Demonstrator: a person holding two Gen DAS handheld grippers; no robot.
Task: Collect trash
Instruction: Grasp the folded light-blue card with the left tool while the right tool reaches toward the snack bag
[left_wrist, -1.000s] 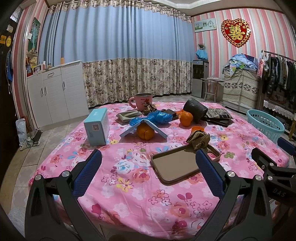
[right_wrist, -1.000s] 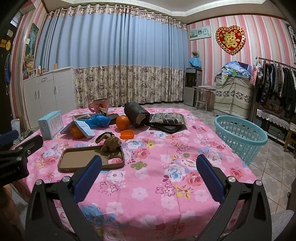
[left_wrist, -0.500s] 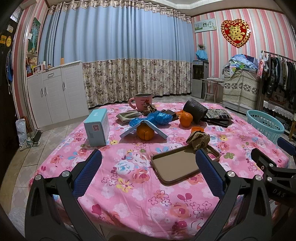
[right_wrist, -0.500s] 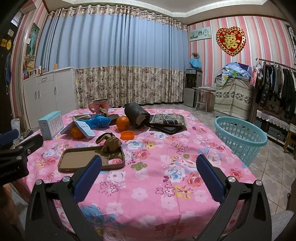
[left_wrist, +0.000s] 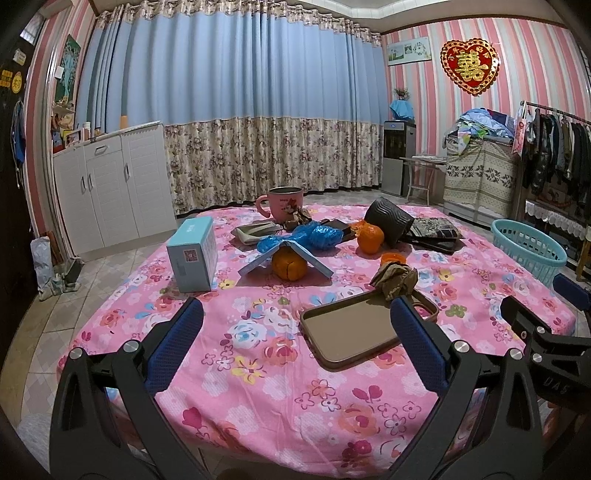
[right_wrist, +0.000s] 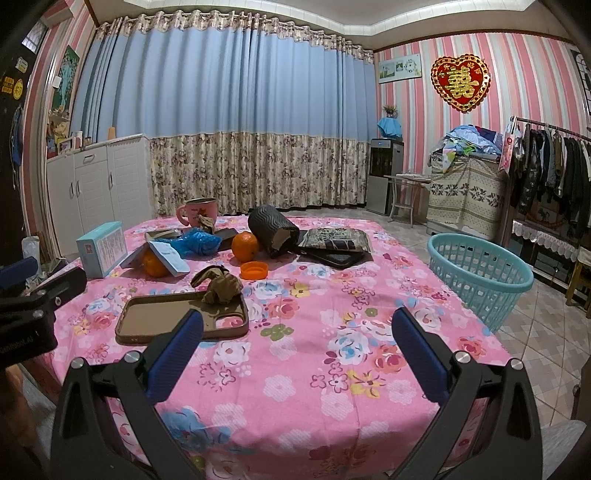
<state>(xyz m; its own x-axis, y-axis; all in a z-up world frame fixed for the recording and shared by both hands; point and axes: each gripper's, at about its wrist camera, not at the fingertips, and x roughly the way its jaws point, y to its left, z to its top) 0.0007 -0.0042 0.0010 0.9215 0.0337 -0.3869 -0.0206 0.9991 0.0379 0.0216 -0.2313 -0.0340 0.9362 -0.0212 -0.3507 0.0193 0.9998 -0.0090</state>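
Observation:
A crumpled brown paper wad (left_wrist: 396, 277) (right_wrist: 218, 285) lies on the far corner of a brown phone case (left_wrist: 360, 329) (right_wrist: 177, 319) on the pink floral table. A crumpled blue plastic bag (left_wrist: 316, 236) (right_wrist: 197, 240) and an orange bottle cap (left_wrist: 393, 257) (right_wrist: 253, 270) lie farther back. A teal basket (left_wrist: 528, 249) (right_wrist: 480, 273) stands on the floor to the right. My left gripper (left_wrist: 295, 332) and right gripper (right_wrist: 295, 332) are both open and empty, above the table's near edge.
Two oranges (left_wrist: 289, 264) (right_wrist: 244, 245), an open booklet (left_wrist: 284, 251), a light blue box (left_wrist: 192, 253), a pink mug (left_wrist: 284, 201), a toppled black cup (right_wrist: 272, 230) and dark flat packets (right_wrist: 334, 242) crowd the table's far half. White cabinets (left_wrist: 110, 192) stand left.
Both views have shifted very slightly; the grippers stay open and nothing on the table has moved.

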